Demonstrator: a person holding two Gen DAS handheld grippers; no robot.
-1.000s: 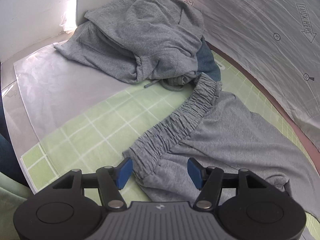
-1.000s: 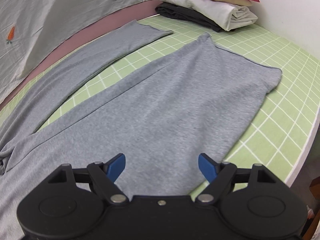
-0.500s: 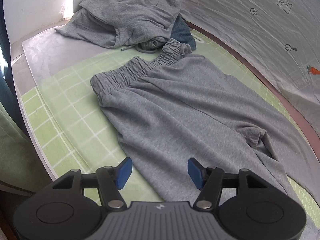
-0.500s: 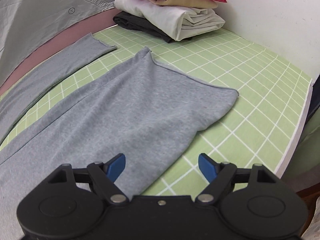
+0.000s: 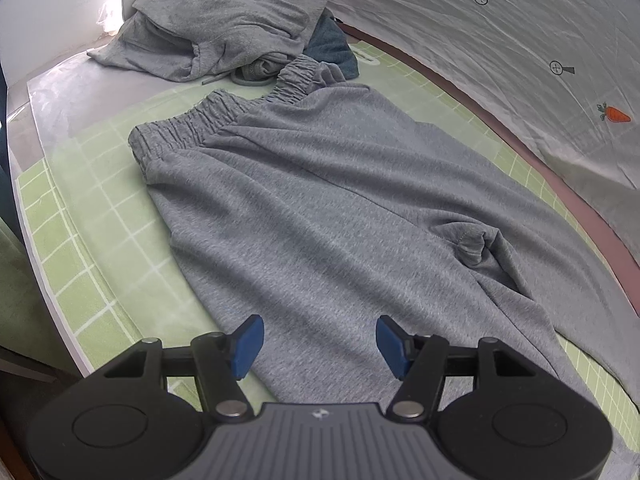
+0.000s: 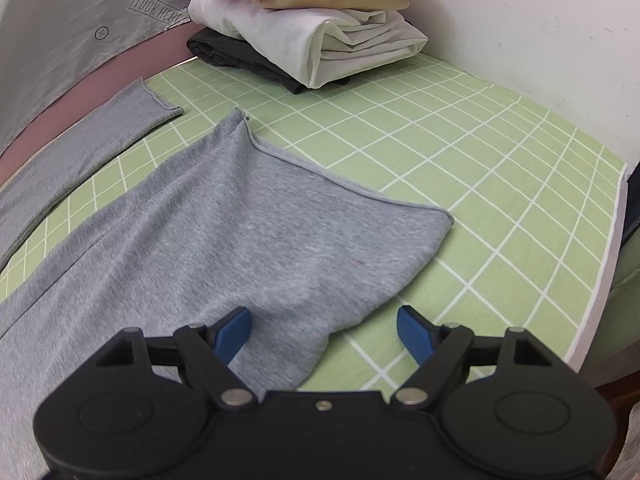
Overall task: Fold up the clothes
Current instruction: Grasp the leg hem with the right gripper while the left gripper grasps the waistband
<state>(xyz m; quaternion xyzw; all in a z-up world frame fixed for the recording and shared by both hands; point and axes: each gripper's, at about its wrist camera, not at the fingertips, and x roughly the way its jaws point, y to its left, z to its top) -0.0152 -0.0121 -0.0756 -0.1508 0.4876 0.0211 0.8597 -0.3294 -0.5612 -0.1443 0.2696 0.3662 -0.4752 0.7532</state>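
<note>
Sweatpants (image 5: 340, 208) fill the middle of your left wrist view, laid out flat on the green checked mat (image 5: 72, 248) with the elastic waistband (image 5: 208, 120) toward the upper left of the frame, which I take to be the spread-out starting pose for a fold. Your left gripper (image 5: 320, 344) sits at the bottom centre above the near edge of the cloth, its blue pads (image 5: 249, 342) standing apart with nothing pinched between them, so it holds nothing. At the top left, a heap of grey garments (image 5: 228, 24) waits unfolded, kept off the working area. A bunched pocket (image 5: 476, 240) at right centre looks likely to leave a lump if you fold over it. In your right wrist view, the nearer pant leg (image 6: 248, 232) runs from lower left to its hem at centre, and the other leg (image 6: 100, 128) lies apart at the left edge, so the legs are not yet stacked. Your right gripper (image 6: 324, 330) hovers at the bottom over the leg's near edge, jaws wide and empty. Folded laundry (image 6: 312, 28) is stacked at top centre, clear of the mat's middle, probably the finished pile.
</note>
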